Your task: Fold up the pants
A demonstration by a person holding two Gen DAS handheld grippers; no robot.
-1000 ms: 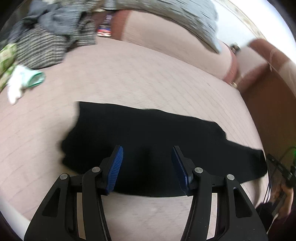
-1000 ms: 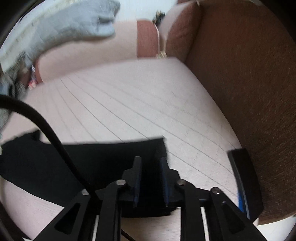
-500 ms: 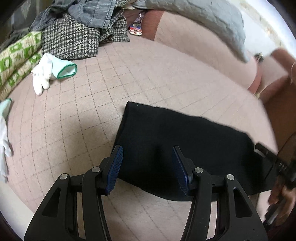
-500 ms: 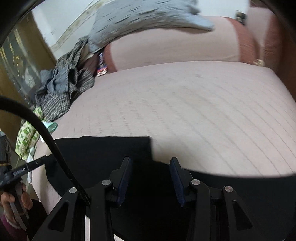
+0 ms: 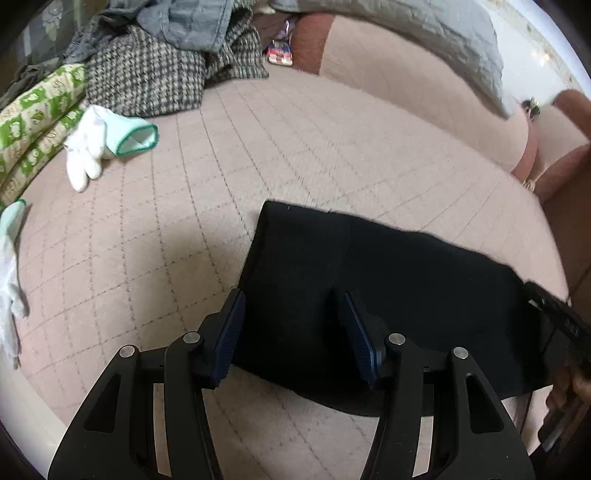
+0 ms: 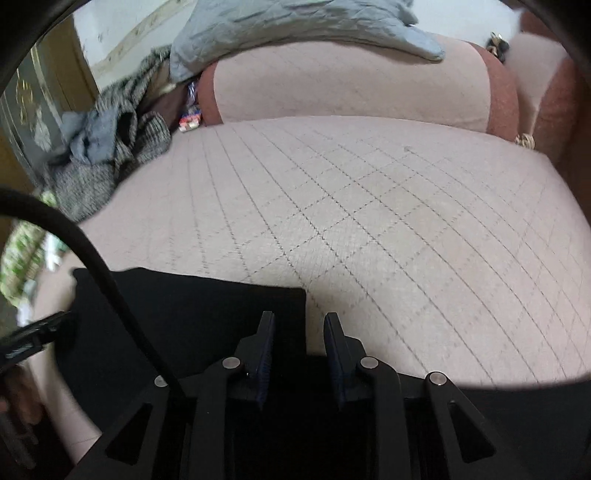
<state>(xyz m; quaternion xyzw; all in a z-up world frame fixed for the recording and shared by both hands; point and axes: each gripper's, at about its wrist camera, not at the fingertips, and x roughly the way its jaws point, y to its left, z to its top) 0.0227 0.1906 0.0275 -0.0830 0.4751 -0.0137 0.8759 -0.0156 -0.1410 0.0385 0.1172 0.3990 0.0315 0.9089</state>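
Black pants (image 5: pixel 388 295) lie folded flat on the pink quilted cushion (image 5: pixel 332 155). My left gripper (image 5: pixel 291 299) hovers open over their left end, nothing between its blue pads. The right gripper (image 6: pixel 299 317) stands low over the pants (image 6: pixel 192 310) at their far right corner; its jaws are closing, with the cloth's edge and bare cushion showing in the gap, pads not pressing. The right gripper's body (image 5: pixel 557 317) and a hand (image 5: pixel 570 387) show at the right rim of the left wrist view.
A heap of checked and grey clothes (image 5: pixel 166 66) lies at the back left, with white gloves (image 5: pixel 92 144) and a green patterned cloth (image 5: pixel 33 118) beside it. A grey quilt (image 6: pixel 295 22) drapes the backrest. The brown armrest (image 5: pixel 569 162) bounds the right.
The right gripper swung left with the pants' end, laid it over and let go; the pants now lie shorter. Its jaws widened, then narrowed. The left gripper stayed open.
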